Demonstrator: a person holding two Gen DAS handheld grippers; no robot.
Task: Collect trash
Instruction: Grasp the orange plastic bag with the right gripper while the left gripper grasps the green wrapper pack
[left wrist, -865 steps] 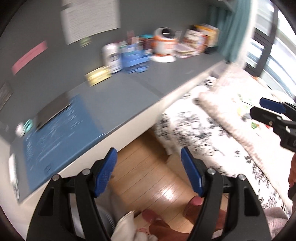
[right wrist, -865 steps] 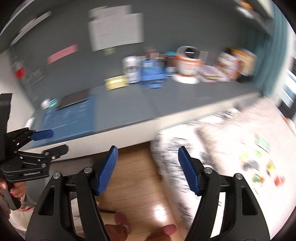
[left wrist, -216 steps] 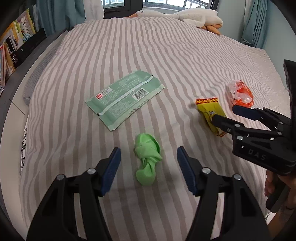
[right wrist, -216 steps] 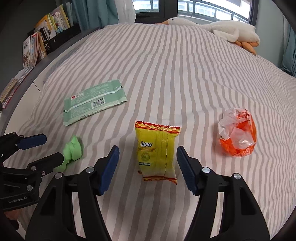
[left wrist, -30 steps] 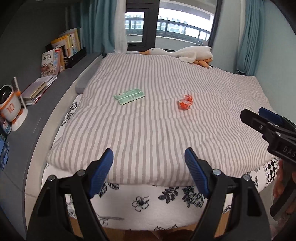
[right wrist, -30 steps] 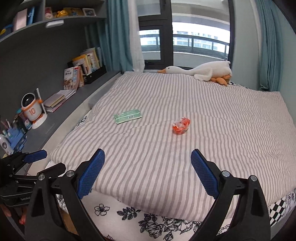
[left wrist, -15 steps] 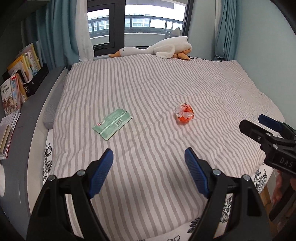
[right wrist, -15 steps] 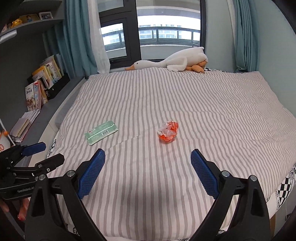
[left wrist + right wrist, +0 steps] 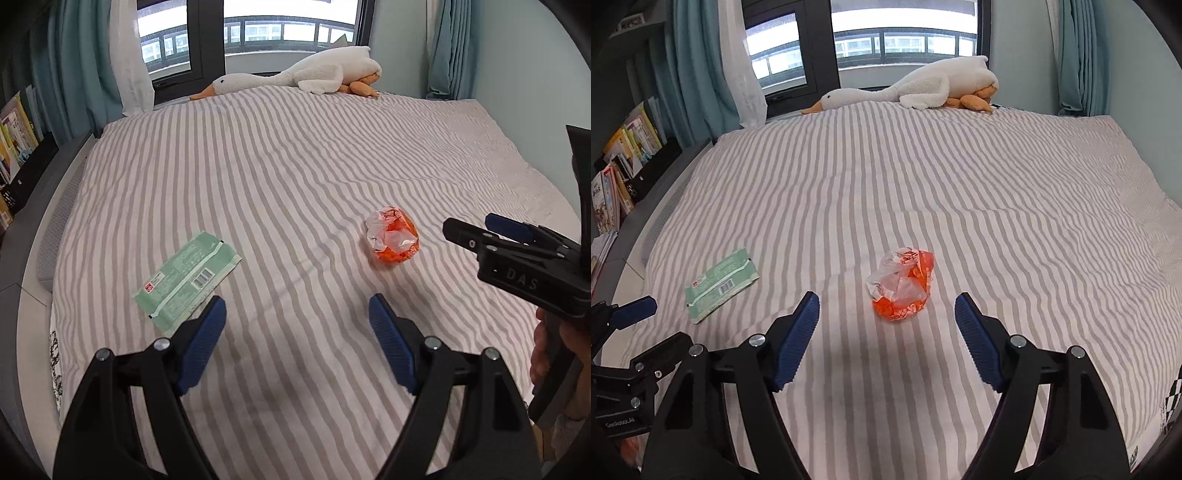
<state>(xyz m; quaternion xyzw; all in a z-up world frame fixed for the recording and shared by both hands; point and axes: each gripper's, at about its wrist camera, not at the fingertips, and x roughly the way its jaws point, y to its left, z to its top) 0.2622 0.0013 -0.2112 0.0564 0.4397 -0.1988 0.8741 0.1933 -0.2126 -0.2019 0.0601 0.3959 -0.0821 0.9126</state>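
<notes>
A crumpled orange and clear wrapper [image 9: 392, 239] lies on the striped bed; in the right wrist view it [image 9: 903, 285] sits just ahead of my open, empty right gripper [image 9: 886, 328], centred between the jaws. A flat green packet [image 9: 186, 275] lies to its left, also shown in the right wrist view [image 9: 720, 285]. My left gripper [image 9: 297, 336] is open and empty over the bed, with the green packet just beyond its left fingertip. The right gripper also shows at the right edge of the left wrist view [image 9: 491, 230].
A white plush goose [image 9: 916, 90] lies at the far edge of the striped bed [image 9: 997, 221], under the window. Books [image 9: 624, 162] stand on a ledge to the left. Teal curtains hang at both sides. The bed's near right corner shows a checked sheet [image 9: 1171, 406].
Both grippers have moved forward toward the bed, so the orange wrapper and green packet are much closer. Both stay open and empty.
</notes>
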